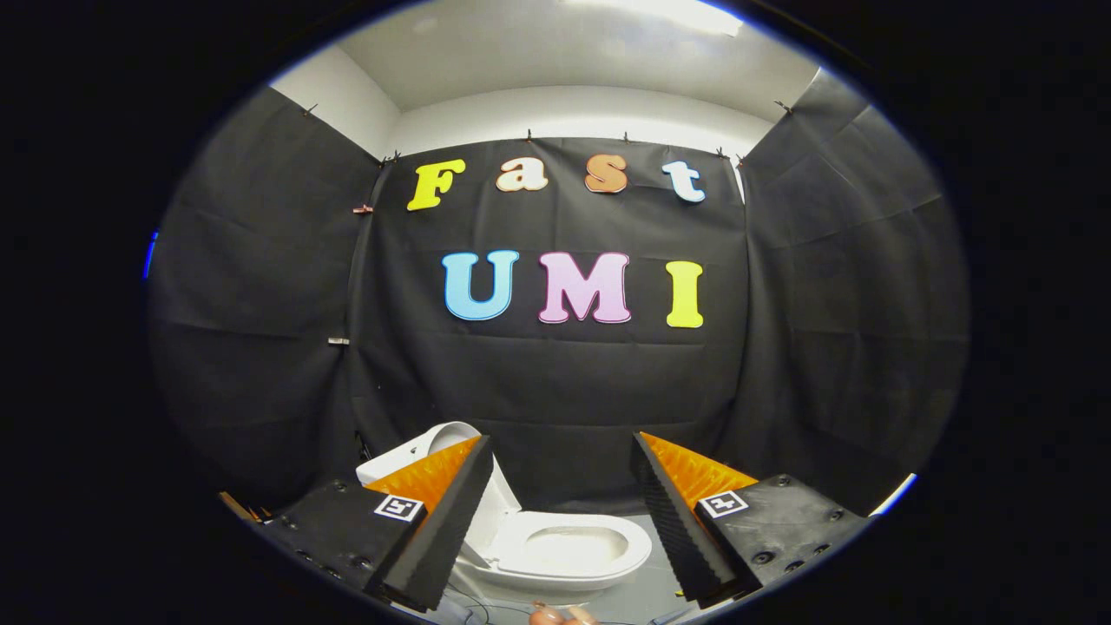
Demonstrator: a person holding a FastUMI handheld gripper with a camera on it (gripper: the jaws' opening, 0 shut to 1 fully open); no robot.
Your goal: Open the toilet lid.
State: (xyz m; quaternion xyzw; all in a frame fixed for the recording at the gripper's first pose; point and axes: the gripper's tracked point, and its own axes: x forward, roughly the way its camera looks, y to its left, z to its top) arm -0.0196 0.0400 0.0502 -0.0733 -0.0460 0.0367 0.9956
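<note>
Claw (560,512) open, empty; toilet lid (434,443) up, part-hidden behind finger.

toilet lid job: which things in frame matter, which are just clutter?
Job:
- toilet, white, between and beyond the fingers; seat down and bowl showing
- toilet lid, already raised, partly behind one finger
- tool, fingers spread apart, holding nothing

Lying about:
- thin cables on the floor in front of the toilet
- black cloth wall behind
- a fingertip, low down near the tool

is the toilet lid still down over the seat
No, the toilet lid stands raised behind the open bowl, which shows between the fingers of the open gripper.
</note>
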